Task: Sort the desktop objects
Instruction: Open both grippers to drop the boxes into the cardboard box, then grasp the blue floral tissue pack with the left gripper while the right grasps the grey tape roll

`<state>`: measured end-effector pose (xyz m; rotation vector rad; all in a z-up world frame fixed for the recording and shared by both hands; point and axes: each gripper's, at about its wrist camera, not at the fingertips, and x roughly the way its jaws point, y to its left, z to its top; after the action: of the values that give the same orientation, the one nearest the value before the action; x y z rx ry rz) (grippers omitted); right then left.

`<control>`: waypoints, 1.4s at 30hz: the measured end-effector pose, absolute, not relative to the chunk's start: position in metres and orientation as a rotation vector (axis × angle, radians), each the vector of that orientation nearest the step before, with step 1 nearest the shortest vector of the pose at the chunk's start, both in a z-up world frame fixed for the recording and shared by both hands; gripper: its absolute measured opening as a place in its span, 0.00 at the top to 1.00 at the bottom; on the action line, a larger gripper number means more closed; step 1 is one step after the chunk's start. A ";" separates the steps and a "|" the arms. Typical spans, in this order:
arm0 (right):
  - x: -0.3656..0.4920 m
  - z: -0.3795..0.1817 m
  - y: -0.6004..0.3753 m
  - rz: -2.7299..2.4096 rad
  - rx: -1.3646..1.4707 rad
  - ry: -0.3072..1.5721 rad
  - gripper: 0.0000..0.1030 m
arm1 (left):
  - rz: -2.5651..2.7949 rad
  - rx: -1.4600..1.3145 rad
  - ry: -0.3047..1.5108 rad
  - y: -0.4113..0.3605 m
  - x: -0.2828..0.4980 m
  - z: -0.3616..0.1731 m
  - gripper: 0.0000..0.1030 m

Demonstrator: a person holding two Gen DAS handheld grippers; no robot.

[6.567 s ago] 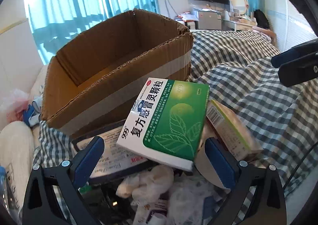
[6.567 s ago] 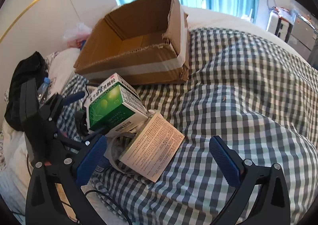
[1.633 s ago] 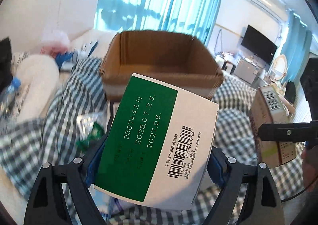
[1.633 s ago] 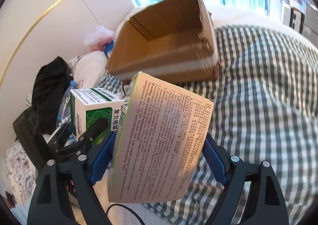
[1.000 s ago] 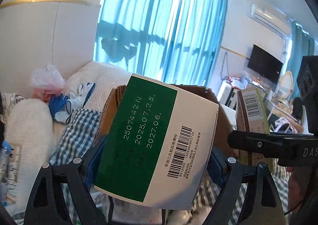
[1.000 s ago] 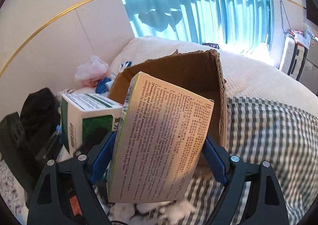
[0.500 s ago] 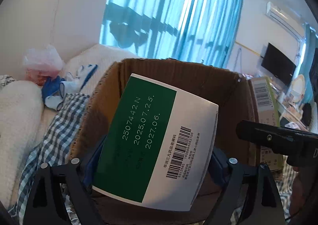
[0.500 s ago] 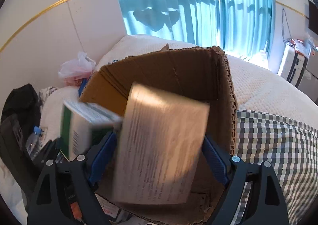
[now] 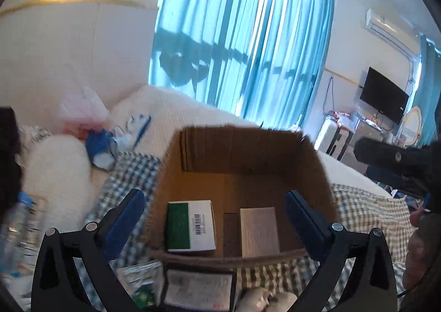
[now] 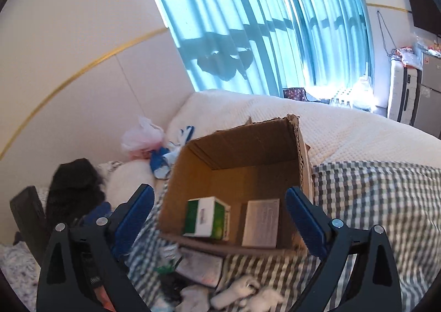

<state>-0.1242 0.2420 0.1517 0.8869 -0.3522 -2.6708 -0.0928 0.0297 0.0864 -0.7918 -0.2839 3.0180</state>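
Observation:
An open cardboard box [image 9: 242, 152] [image 10: 248, 143] stands on the checked bedspread. On its floor lie the green-and-white medicine box [image 9: 191, 226] [image 10: 208, 216] at the left and the pale printed box [image 9: 259, 232] [image 10: 261, 223] at the right. My left gripper [image 9: 216, 222] hangs above the carton's near wall, its jaws opening with nothing between the pads. My right gripper [image 10: 219, 219] hovers likewise over the carton, jaws opening and empty. The right gripper's black body [image 9: 397, 163] shows at the right edge of the left wrist view.
Papers, a flat packet [image 9: 199, 288] and white crumpled tissue [image 10: 245, 292] lie on the bedspread [image 10: 380, 201] in front of the carton. A plastic bottle [image 9: 22, 218], a pink bag [image 10: 140, 139], blue-and-white cloth [image 9: 102, 146] and a black bag [image 10: 75, 188] sit to the left.
Both grippers let go of their boxes, which now lie on the carton's floor. Both grippers have lifted back from the carton with wide, empty jaws.

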 end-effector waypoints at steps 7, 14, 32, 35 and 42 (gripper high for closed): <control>-0.058 0.174 0.254 -2.580 0.966 -0.450 0.06 | 3.073 -0.806 -0.155 0.031 -0.019 0.139 0.00; -0.010 0.147 0.268 -2.574 1.005 -0.342 0.05 | 3.022 -0.920 -0.142 0.035 0.021 0.126 0.00; -0.032 -0.023 0.238 -2.284 1.482 -0.189 0.05 | 2.852 -1.452 -0.249 0.004 0.027 -0.081 0.00; -0.043 -0.041 0.234 -2.222 1.546 -0.246 0.05 | 2.827 -1.525 -0.276 -0.001 0.018 -0.097 0.00; -0.058 -0.061 0.226 -2.194 1.618 -0.271 0.05 | 2.775 -1.695 -0.278 -0.006 0.018 -0.126 0.02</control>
<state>-0.0584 0.2261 -0.0612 1.6177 -0.2712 -2.1938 0.0182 -0.0058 -0.1260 -1.6948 -0.2783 2.7752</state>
